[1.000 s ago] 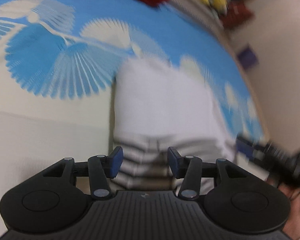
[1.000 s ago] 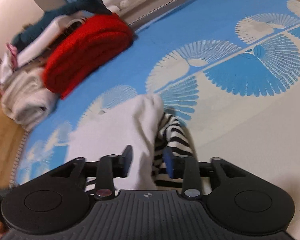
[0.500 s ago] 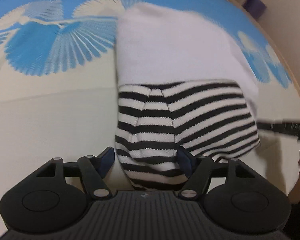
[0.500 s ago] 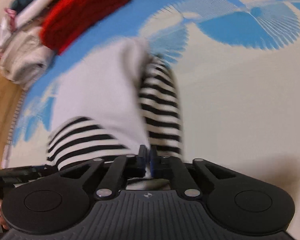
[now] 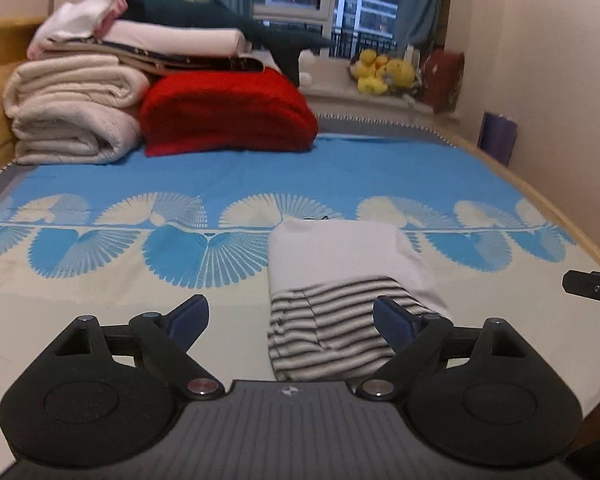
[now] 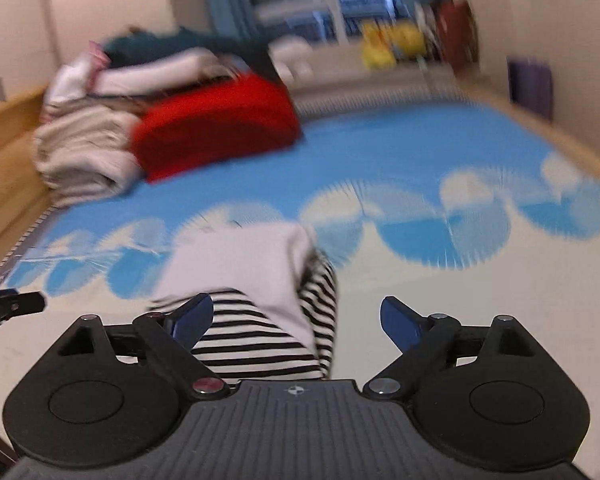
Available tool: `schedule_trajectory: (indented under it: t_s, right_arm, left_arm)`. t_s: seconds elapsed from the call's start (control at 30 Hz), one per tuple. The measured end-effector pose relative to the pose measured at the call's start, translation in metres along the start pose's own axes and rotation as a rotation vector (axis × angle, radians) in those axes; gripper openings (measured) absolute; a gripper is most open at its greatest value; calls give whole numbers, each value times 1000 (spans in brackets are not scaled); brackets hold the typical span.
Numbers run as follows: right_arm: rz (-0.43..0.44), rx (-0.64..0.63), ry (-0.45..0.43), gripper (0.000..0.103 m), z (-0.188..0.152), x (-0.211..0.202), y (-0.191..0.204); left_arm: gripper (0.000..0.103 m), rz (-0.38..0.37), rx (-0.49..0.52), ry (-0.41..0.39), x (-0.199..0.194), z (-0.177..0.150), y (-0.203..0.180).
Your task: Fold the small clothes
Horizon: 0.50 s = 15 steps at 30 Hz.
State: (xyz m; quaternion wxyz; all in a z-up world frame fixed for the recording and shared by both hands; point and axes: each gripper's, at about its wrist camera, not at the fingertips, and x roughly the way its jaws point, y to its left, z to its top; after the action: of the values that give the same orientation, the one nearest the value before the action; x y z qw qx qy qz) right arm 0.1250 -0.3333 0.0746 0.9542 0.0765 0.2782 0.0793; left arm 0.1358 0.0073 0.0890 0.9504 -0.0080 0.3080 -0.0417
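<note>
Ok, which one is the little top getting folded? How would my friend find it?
Look at the blue-and-cream bedspread. Far from the pile with the red blanket, near the front edge, lies the small folded top. It is the only piece that is plain white on one part and black-and-white striped on another.

bed: blue fan-print sheet [image 5: 260, 176] | far end: red blanket [image 5: 228, 112], cream quilts [image 5: 72, 120] | sill: yellow plush toys [image 5: 380, 70]
</note>
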Motion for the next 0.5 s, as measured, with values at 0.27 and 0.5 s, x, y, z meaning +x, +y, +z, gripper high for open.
schedule_trajectory:
  t_s: [0.27,0.5]
  right_arm:
    - [-71,-25,-37,98,-67,-50,26]
    - [-79,-99,17,98,-76,-33,43]
  left_arm:
    - [93,23,-53,79,-23,-67,-41]
    - [93,100,-18,124,3,-83,-61]
